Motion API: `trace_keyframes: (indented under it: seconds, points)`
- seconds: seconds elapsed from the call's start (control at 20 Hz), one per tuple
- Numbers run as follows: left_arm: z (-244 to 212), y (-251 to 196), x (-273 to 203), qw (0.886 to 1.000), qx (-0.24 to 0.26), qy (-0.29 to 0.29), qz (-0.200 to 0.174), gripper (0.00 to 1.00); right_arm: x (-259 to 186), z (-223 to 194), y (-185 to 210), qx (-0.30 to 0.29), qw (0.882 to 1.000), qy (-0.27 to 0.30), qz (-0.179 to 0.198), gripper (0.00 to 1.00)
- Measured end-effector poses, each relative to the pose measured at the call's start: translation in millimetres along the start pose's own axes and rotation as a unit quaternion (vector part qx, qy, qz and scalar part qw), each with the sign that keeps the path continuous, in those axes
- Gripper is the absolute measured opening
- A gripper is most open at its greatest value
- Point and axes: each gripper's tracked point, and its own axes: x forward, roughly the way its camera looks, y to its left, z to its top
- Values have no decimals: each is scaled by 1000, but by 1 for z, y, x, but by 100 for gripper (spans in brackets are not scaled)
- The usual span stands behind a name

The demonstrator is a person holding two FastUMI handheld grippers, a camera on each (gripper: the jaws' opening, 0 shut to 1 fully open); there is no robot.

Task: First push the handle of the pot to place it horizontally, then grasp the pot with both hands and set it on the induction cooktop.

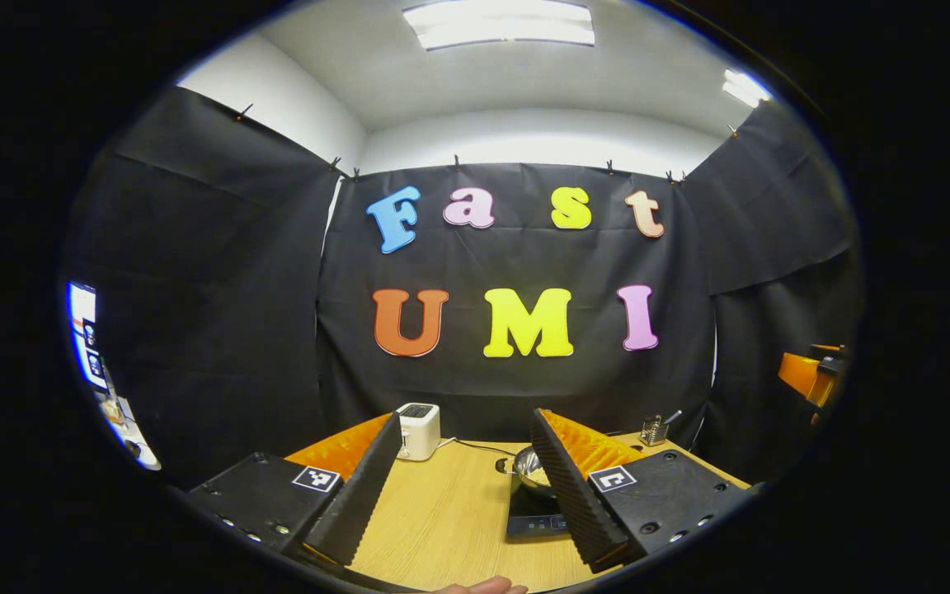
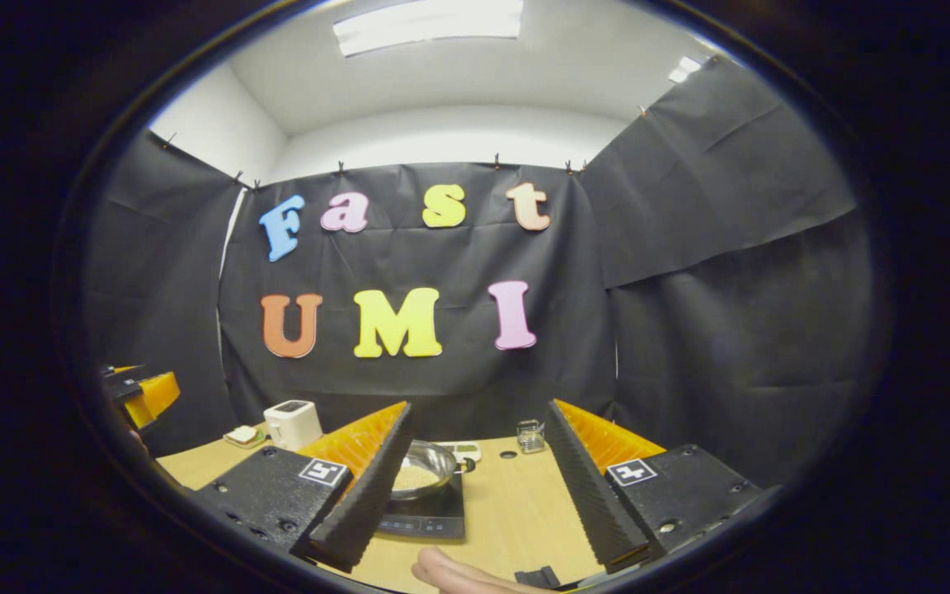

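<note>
The steel pot (image 1: 526,467) sits on the black induction cooktop (image 1: 531,523) on the wooden table, half hidden behind my left gripper's right finger. A short handle pokes out on its left side. My left gripper (image 1: 467,429) is open and holds nothing, raised above the table and back from the pot. In the right gripper view the pot (image 2: 424,468) rests on the cooktop (image 2: 432,516) just behind my right gripper's left finger. My right gripper (image 2: 479,417) is also open and holds nothing.
A white toaster (image 2: 292,423) stands at the back left beside a small plate of bread (image 2: 242,435). A small glass holder (image 2: 530,436) stands at the back of the table. A hand (image 2: 458,577) shows at the near edge.
</note>
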Motion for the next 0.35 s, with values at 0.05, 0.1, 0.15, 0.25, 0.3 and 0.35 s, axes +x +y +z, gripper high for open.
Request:
trace_keyframes:
  seconds: [0.05, 0.1, 0.15, 0.25, 0.3, 0.35]
  points:
    - [-1, 3, 3, 1000, 3, -2, 8, 84, 4, 6, 0, -2, 1000, -16, 3, 98]
    - [-2, 5, 6, 1000, 6, -3, 15, 84, 7, 6, -7, -5, 1000, -22, -9, 99]
    - [-5, 6, 10, 1000, 7, -3, 21, 94, 8, 3, -16, -8, 999, -24, -21, 97]
    - [-10, 2, 15, 1000, 8, -5, 23, 94, 12, 1, -20, -4, 999, -29, -29, 98]
    - [-14, 1, 18, 1000, 9, -3, 22, 94, 13, 2, -21, 2, 999, -33, -30, 98]
    - [-18, 1, 19, 1000, 11, 1, 22, 94, 14, 0, -24, 6, 999, -35, -32, 98]
